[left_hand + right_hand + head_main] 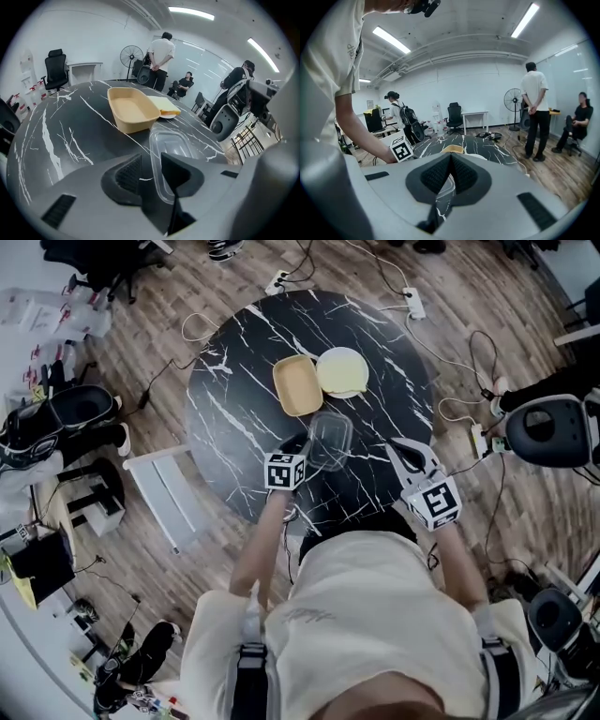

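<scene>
A clear plastic container [330,440] lies on the near part of the round black marble table [225,399]. Its near left rim [157,154] runs through the narrow gap between the jaws of my left gripper [151,161], which stand slightly apart astride it. In the head view that left gripper [302,451] sits at the container's near left corner. Behind it stand a tan rectangular tub [297,385] and a pale yellow round plate [341,371]. My right gripper [398,451] hovers over the table's near right side, shut and empty, its tips [451,155] meeting.
Cables and power strips [412,302] trail over the wooden floor around the table. A white stand [169,486] is close to its left edge, office chairs [548,427] at the right. People [536,112] and a fan [513,101] are farther back.
</scene>
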{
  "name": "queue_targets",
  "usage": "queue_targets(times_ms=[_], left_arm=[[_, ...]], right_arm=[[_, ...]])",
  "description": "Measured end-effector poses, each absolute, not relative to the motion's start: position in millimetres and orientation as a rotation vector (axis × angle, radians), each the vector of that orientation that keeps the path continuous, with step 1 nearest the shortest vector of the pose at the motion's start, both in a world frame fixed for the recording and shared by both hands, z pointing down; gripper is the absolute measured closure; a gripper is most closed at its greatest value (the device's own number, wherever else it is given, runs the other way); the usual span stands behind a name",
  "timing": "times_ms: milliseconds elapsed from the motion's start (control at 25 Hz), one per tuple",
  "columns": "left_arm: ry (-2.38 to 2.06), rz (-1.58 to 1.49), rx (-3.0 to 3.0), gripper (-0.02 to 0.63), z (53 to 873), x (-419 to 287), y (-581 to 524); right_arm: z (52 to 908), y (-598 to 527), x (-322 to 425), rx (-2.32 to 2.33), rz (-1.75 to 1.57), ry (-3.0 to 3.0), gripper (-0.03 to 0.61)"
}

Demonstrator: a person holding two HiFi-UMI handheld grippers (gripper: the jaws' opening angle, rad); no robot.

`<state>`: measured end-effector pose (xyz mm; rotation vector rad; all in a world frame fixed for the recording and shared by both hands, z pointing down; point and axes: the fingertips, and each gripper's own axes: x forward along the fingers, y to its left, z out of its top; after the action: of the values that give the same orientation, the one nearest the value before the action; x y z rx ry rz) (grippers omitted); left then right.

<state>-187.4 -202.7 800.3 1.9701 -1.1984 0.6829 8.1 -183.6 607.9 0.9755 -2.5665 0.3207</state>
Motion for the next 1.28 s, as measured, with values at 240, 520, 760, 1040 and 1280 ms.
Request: queue_targets(times_ms=[240, 520, 760, 1040, 1280], left_arm=[[-1.171, 0.734, 1.944, 0.466, 816.9, -183.4, -207.2], [-1.178, 0.707, 1.912, 0.471, 822.1, -184.9, -208.3], [-1.149, 0.705, 1.903, 0.500, 822.8, -189.1, -209.3], [-1.122, 0.716, 1.907, 0.566, 824.6, -185.8, -208.7], [-1.178, 0.768, 1.925, 0.595, 817.5, -186.3, -206.2]], right_arm=[[614.7, -195.4, 17.9, 0.976, 0.347, -2.550, 0.571], [626.1, -197.1, 19.4, 0.952, 0.396, -2.542, 0.571], [622.0, -202.2, 13.2, 0.927, 0.378, -2.563, 0.571], [622.6, -198.2, 10.8, 0.923, 0.379, -2.565, 0.571], [617.2, -190.6, 7.8, 0.929, 0.358, -2.573, 0.571]])
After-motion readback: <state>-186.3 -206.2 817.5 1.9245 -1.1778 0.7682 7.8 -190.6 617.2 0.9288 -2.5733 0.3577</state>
